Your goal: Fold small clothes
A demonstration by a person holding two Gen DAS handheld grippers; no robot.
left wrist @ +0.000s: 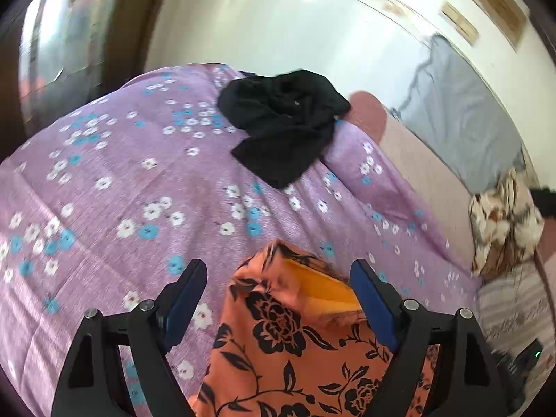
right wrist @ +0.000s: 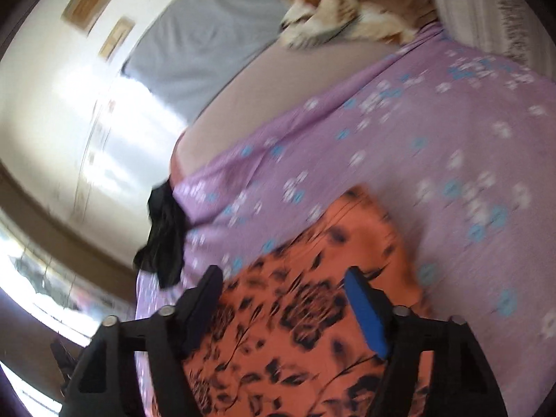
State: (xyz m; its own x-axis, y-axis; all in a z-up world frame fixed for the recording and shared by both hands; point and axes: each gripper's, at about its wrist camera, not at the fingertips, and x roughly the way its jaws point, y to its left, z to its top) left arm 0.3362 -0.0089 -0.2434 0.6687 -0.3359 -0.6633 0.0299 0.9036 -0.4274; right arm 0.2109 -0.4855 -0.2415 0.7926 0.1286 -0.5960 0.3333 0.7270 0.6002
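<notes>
From your left wrist camera, your left gripper [left wrist: 274,271] hung with its jaws spread wide, closed on nothing. Between them lay the orange garment with black flower print [left wrist: 295,344], flat on the lilac bed sheet with white and blue blossoms [left wrist: 114,180]. Its far end reached just past the fingertips, and one corner was turned back there, showing a plain yellow-orange inner face. The blue pads [left wrist: 373,299] stood clear of the cloth on both sides. Ahead and to the left, the sheet ran bare out to its far edge. A crumpled black cloth [left wrist: 285,121] sat near that far edge, well apart from the garment. To the right the sheet ended along a beige mattress strip [left wrist: 427,173], with a cream and brown patterned bundle [left wrist: 504,222] beyond it.

From your right wrist camera, blurred by motion, your right gripper [right wrist: 283,278] also had its jaws wide apart, holding nothing. The orange garment lay beneath and between them, its far corner squared off on the sheet. The black cloth hung over the bed's left edge. Open sheet stretched to the right.
</notes>
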